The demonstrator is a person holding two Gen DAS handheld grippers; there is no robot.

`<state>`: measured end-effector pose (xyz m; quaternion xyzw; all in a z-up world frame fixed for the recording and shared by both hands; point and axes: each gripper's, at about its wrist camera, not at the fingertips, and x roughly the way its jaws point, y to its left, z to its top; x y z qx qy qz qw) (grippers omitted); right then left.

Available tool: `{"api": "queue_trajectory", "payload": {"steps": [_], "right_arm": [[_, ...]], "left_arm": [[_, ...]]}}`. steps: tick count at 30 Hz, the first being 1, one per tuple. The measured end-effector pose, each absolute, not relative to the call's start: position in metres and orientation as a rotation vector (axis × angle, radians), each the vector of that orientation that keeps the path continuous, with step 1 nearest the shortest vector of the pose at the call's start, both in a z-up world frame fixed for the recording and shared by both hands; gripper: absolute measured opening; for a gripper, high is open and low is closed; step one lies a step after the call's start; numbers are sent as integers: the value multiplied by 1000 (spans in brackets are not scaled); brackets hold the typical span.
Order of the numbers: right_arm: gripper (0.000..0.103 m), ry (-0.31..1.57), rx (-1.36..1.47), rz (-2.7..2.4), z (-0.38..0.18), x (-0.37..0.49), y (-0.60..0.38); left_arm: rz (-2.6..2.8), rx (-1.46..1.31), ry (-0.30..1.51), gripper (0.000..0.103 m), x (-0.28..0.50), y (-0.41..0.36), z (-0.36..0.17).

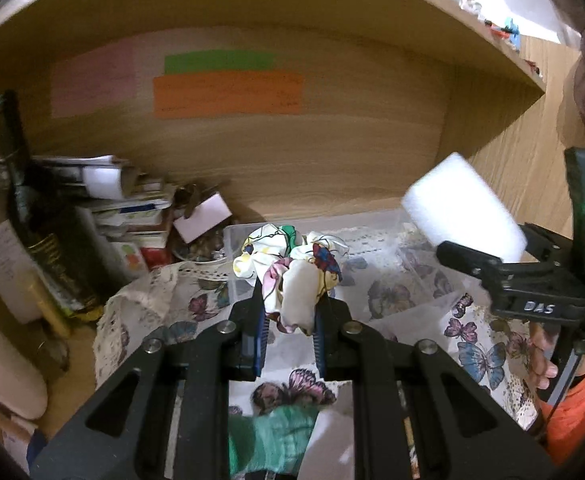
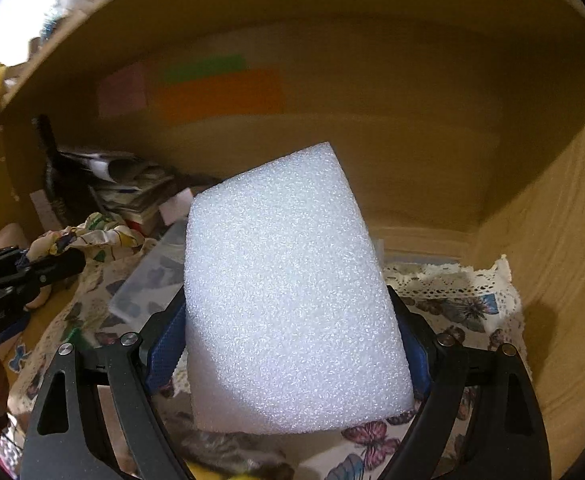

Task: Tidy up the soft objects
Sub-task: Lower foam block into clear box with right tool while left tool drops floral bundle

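My left gripper [image 1: 289, 300] is shut on a floral fabric scrunchie [image 1: 292, 272], white with coloured flower print, held above the near edge of a clear plastic box [image 1: 372, 220]. My right gripper [image 2: 292, 316] is shut on a white foam block [image 2: 292, 292], which fills the middle of the right wrist view. In the left wrist view the foam block [image 1: 464, 212] hangs over the box's right side, held by the right gripper [image 1: 476, 256]. In the right wrist view the scrunchie [image 2: 92, 236] and left gripper [image 2: 48, 266] show at far left.
A butterfly-print lace cloth [image 1: 472, 344] covers the shelf floor. A pile of papers and small boxes [image 1: 124, 208] and a dark bottle [image 1: 48, 240] stand at back left. Coloured sticky notes [image 1: 228, 92] are on the wooden back wall. A green cloth [image 1: 276, 436] lies below my left gripper.
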<state>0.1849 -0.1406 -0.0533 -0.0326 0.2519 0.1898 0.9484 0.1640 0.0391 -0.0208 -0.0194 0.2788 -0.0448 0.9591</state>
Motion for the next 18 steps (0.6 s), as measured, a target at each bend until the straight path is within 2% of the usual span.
{"api": "queue_trajectory", "payload": {"steps": [10,18], "right_arm": [[87,688,-112,378,-86,243,-126],[86,786,-167,390,-108,268,-116]], "left_arm": [[-134,-53,766,17,226,36,-62],[-143,-65,850,17,251,34,-81]]}}
